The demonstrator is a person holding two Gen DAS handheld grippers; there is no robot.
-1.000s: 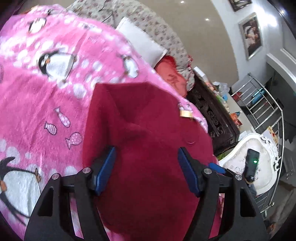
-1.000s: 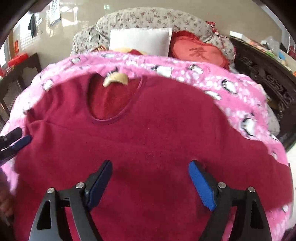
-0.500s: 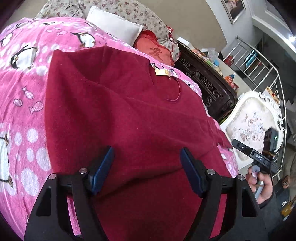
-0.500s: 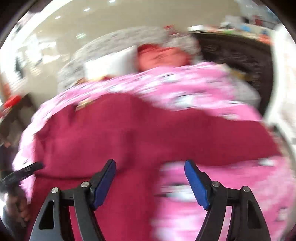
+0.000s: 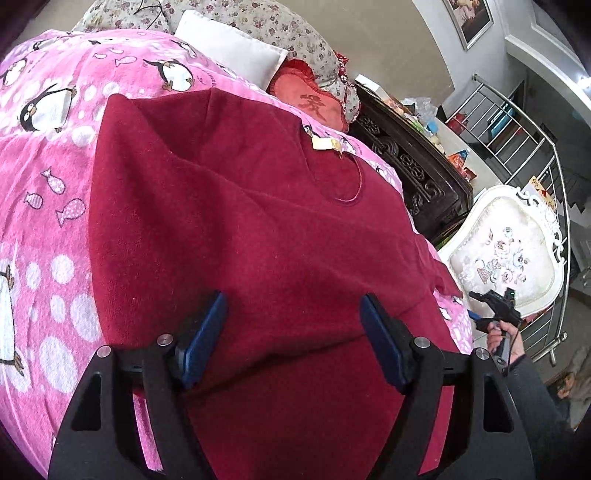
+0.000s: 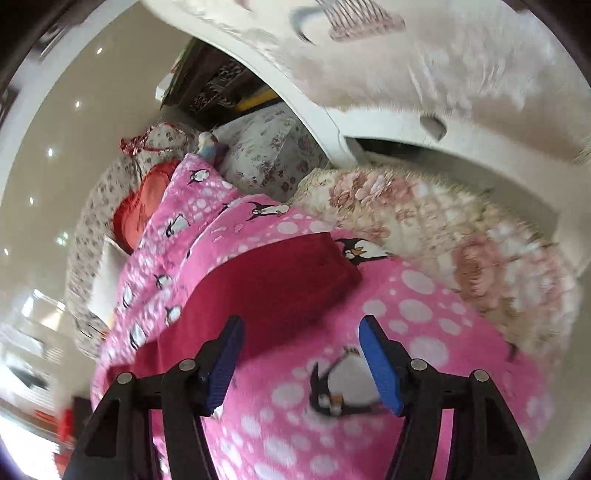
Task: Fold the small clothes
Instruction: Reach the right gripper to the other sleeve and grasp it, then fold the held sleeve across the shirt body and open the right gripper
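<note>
A dark red long-sleeved top [image 5: 258,229] lies spread front up on a pink penguin blanket [image 5: 44,155], neck opening and yellow label [image 5: 325,144] toward the pillows. My left gripper [image 5: 293,339] is open and empty, hovering over the top's lower body. My right gripper [image 6: 301,354] is open and empty, just past the end of the top's sleeve [image 6: 288,273], over the blanket [image 6: 406,332]. The right gripper also shows in the left wrist view [image 5: 495,306], off the blanket's right edge.
A white pillow [image 5: 236,51], a red cushion [image 5: 314,99] and a floral quilt [image 5: 273,26] lie at the bed's head. A dark carved cabinet [image 5: 413,170], a white ornate chair [image 5: 506,254] and a metal railing [image 5: 524,140] stand to the right.
My right gripper has swung right, from over the top's chest to the sleeve end, and rolled. My left gripper has pulled back, showing more of the top. Both stay open.
</note>
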